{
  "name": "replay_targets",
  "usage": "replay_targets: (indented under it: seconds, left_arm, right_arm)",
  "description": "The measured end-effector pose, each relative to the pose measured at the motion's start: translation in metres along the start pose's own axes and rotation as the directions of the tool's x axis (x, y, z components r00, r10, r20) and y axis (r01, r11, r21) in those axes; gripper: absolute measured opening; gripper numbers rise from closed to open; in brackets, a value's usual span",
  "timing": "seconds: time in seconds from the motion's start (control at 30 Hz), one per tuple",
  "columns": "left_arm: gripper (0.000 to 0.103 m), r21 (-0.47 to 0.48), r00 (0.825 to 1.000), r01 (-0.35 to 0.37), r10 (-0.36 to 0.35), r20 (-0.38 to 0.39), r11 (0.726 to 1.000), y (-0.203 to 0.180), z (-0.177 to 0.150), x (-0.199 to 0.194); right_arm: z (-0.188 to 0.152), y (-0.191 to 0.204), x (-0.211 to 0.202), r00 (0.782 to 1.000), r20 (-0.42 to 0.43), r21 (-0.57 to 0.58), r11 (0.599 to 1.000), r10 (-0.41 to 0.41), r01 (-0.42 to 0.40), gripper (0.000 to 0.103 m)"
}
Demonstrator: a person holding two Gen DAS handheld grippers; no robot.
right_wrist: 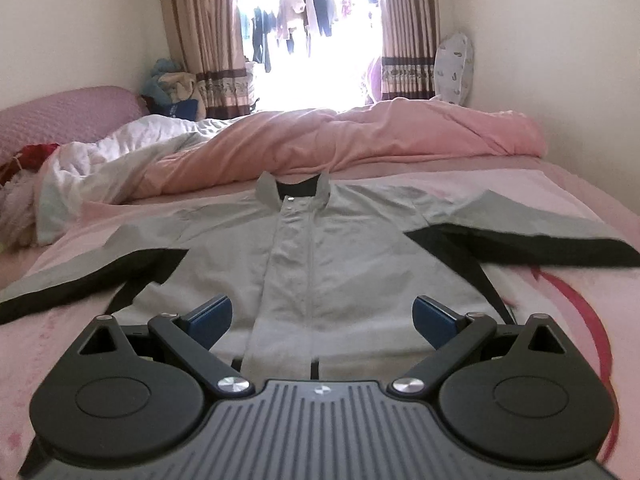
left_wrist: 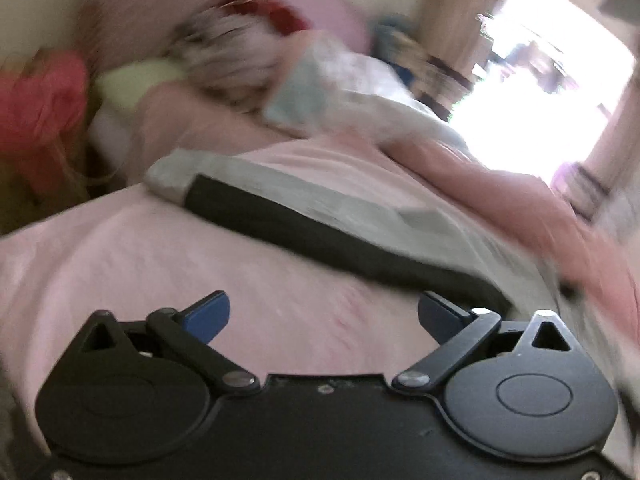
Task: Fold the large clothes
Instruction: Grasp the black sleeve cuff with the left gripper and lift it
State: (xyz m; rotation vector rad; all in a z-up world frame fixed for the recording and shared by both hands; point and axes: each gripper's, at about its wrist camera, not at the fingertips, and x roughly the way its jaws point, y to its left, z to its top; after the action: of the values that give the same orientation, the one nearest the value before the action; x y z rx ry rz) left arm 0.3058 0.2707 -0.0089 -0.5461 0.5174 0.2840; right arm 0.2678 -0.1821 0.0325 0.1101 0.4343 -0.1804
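Both tongs are standing apart, gripping nothing. Ahead of the right tongs (right_wrist: pixel 323 314) a grey jacket (right_wrist: pixel 320 256) is lying flat on the pink bedsheet (right_wrist: pixel 560 304), collar farthest away, sleeves spreading to both sides. Beyond it a pink quilt (right_wrist: pixel 360 140) is bunching before curtains (right_wrist: pixel 404 28) and a bright window (right_wrist: pixel 308 40). The left tongs (left_wrist: pixel 324 314) are hovering over sheet, one black-edged sleeve (left_wrist: pixel 320 216) just ahead in a blurred view.

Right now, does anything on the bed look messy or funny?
The jacket lies flat and straight, sleeves spread wide, nothing torn. Behind it the pink quilt and white blanket are bunched up in a heap. Both grippers are open and hold nothing.
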Motion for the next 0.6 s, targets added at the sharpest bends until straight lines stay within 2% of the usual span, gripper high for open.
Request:
replay_targets:
  seconds: [0.07,0.2,0.3,0.43,0.6]
  left_arm:
    - [0.086,-0.094,1.0,-0.008,0.008,0.006,0.996,0.024,0.019,0.025]
    - [0.086,-0.287,0.999,-0.036,0.035,-0.011,0.957,0.067,0.05,0.078]
    - [0.083,-0.377,0.998,-0.067,0.065,-0.02,0.924,0.088,0.063,0.105]
    - [0.078,-0.467,0.996,-0.087,0.078,-0.039,0.88,0.1,0.067,0.13]
    - [0.078,-0.509,0.996,-0.044,0.078,0.045,0.859,0.115,0.077,0.144]
  right_arm:
    - [0.008,0.003,0.024,0.999,-0.012,-0.017,0.999,-0.04,0.04,0.103]
    - [0.014,0.008,0.065,0.994,-0.046,-0.053,0.993,-0.104,0.101,0.103]
    - [0.013,0.01,0.09,0.989,-0.091,-0.05,0.992,-0.117,0.113,0.103]
    - [0.01,0.014,0.113,0.986,-0.133,-0.056,0.994,-0.104,0.097,0.103]
    - [0.01,0.026,0.133,0.986,-0.138,-0.095,0.992,-0.096,0.083,0.103]
